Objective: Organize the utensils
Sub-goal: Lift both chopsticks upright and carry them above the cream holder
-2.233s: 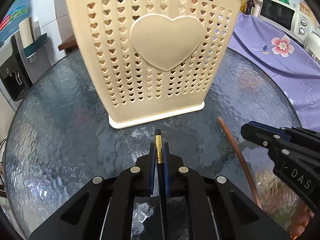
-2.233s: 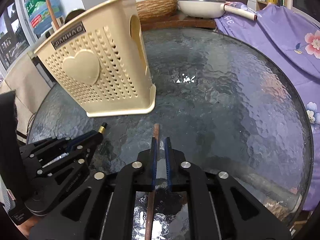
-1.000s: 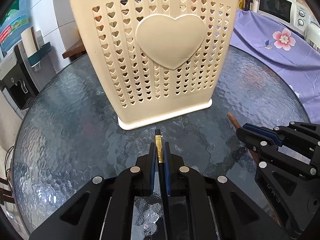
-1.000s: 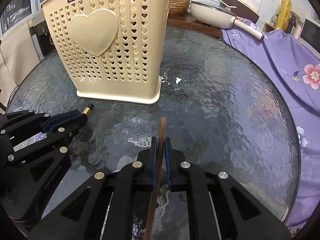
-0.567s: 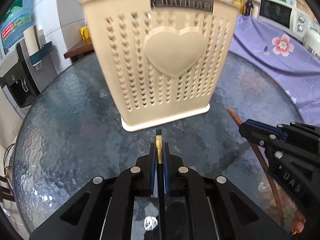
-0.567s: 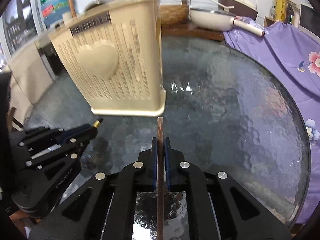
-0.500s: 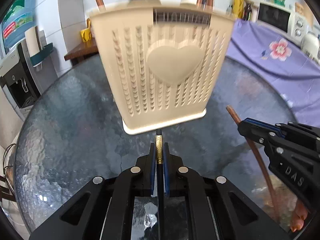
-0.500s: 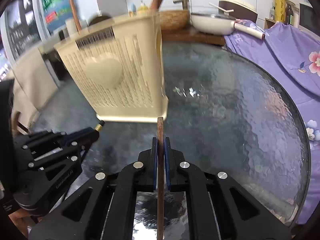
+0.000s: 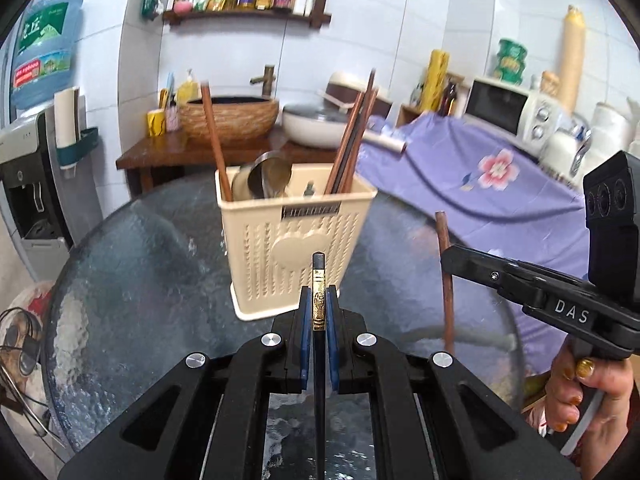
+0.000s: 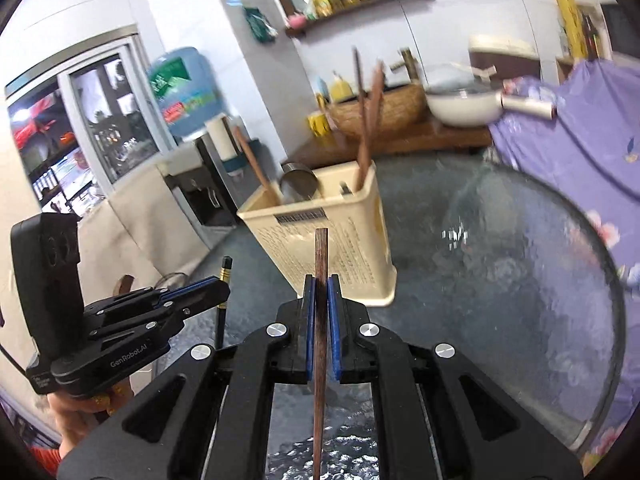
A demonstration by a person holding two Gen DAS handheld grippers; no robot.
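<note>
- Cream plastic utensil basket (image 9: pixel 294 248) at centre frame in the left wrist view, upright on the textured glass table (image 9: pixel 132 288); same basket (image 10: pixel 332 248) just above centre in the right wrist view.
- Inside the basket: brown chopsticks (image 9: pixel 354 140) leaning up to the right, one brown stick (image 9: pixel 214 140) at the left corner, metal spoon bowls (image 9: pixel 266 178) between them.
- Left gripper (image 9: pixel 319 320) at bottom centre, blue pads (image 9: pixel 305 320) pressed together on a black chopstick (image 9: pixel 319 280) with a gold band, tip pointing up across the basket's front wall.
- Same left gripper (image 10: pixel 216 288) at lower left of the right wrist view, black chopstick (image 10: pixel 226 268) poking up past its tip.
- Right gripper (image 10: pixel 321 320) at bottom centre, blue pads (image 10: pixel 334 320) clamped on a dark brown chopstick (image 10: pixel 321 264), tip standing in front of the basket's label.
- Right gripper (image 9: pixel 450 254) also at right of the left wrist view, brown chopstick (image 9: pixel 444 240) upright in its grip, a hand (image 9: pixel 584 392) with gold nails on the handle.
- Purple flowered cloth (image 9: pixel 500 184) at right, beyond the table.
</note>
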